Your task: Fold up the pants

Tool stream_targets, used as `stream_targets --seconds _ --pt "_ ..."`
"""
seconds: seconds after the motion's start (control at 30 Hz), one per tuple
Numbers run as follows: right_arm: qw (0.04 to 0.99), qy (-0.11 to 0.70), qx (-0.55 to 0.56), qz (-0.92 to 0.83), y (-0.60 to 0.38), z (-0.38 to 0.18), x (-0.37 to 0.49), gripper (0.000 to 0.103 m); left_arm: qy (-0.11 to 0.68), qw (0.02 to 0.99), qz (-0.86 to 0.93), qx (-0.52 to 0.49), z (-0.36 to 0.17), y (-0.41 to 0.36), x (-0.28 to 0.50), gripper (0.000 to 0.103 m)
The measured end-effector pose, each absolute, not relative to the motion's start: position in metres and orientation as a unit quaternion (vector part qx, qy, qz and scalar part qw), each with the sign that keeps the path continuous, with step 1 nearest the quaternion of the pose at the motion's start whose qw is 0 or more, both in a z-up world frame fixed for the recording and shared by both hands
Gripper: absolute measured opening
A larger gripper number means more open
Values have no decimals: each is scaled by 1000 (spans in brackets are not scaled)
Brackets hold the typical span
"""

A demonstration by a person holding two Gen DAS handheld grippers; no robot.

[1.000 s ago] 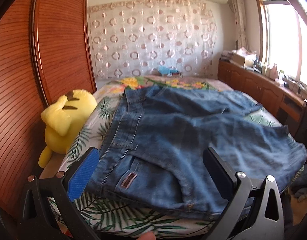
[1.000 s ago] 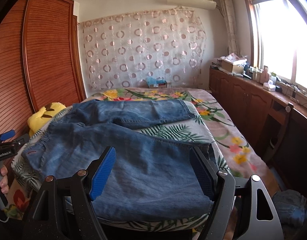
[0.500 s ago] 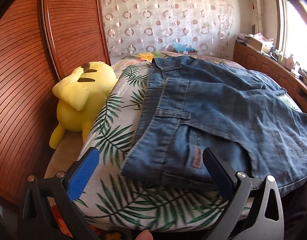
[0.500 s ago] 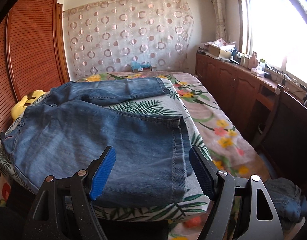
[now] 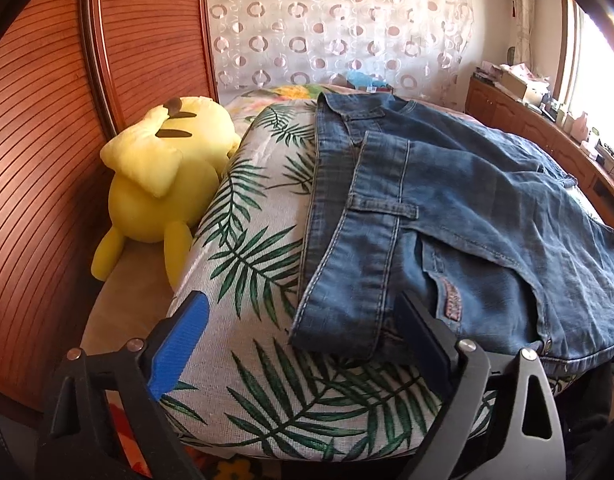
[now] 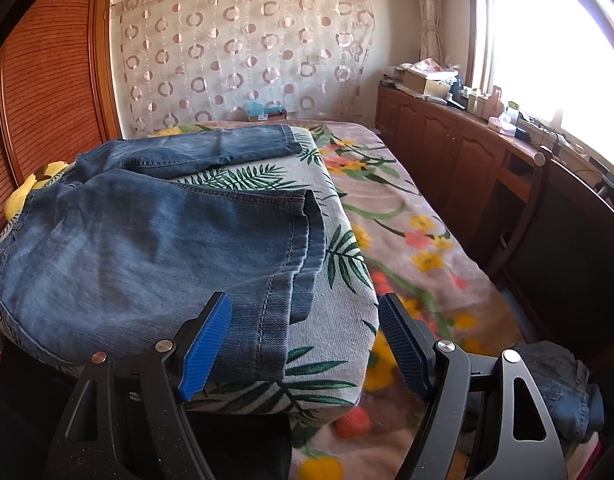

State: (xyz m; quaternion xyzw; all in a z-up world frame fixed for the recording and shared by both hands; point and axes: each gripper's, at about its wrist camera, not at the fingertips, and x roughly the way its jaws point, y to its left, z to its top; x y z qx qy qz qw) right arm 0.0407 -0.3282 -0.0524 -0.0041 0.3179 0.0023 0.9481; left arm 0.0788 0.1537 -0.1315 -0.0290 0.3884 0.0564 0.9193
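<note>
Lying crosswise on bed (image 5: 263,240), pants (image 5: 447,216): waistband corner between left tongs (image 5: 303,344), released, jaws just been closing; leg hem between right tongs (image 6: 307,344), released, none gripped yet

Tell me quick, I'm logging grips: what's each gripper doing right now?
Left gripper: open, just been closing, nothing gripped.
Right gripper: open, holding nothing.

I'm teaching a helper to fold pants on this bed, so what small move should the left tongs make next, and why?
Probably ease the left tongs forward and close on the jeans at the near waistband corner. That corner already sits between the open pads, which have just been closing slightly without pressing it. The right tongs hang open at the leg hem, ready to match.
</note>
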Motion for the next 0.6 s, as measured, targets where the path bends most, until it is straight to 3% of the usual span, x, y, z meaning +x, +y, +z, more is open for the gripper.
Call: stream_targets --seconds 0.23,0.33,0.6 --pt "943 331 1 11 -334 -54 47 77 402 914 36 -37 -138 159 80 89" --pt "941 337 8 22 -336 -54 49 77 406 913 26 -40 -141 158 80 83" --pt "931 356 17 75 -336 -55 60 39 404 914 2 -39 -143 153 81 60"
